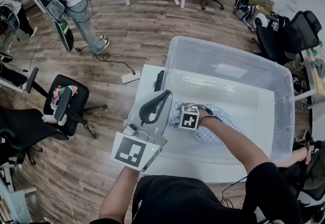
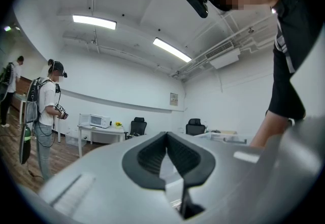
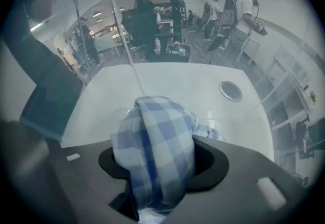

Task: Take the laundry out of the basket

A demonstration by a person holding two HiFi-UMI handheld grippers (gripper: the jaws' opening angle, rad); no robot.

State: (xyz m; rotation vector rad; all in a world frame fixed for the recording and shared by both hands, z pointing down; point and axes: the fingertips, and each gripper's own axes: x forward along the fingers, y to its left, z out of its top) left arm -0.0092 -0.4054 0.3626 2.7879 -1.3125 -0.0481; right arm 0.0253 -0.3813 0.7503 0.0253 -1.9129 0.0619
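— Blue-and-white checked cloth (image 3: 152, 152) is seen bunched between the jaws of the right gripper (image 3: 158, 169). Is it gripped, or only straddled?

— It is gripped, as far as can be judged. The jaws are closed partway onto a thick fold, and the gap between them is filled with fabric. The rest of the cloth is spread on the floor of the clear plastic tub (image 1: 229, 54), close to the tub wall nearest the person.

— Why is that gripper pointed so steeply down?

— The tub's walls are high, so its floor is probably best reached from above, over the near rim. A raised fold is also more easily pinched from the top than from the side.

— And the left gripper (image 1: 152, 107)?

— It is held level just outside the tub's left wall, above the white table (image 1: 147, 73) on which the tub is set. Its jaws are brought together at the tips and nothing is held between them. It is likely parked there so that the lift is not hindered.

— Is anything else to be taken from the tub?

— Nothing else is made out inside it. Only this one cloth is shown, and it is not yet lifted out.
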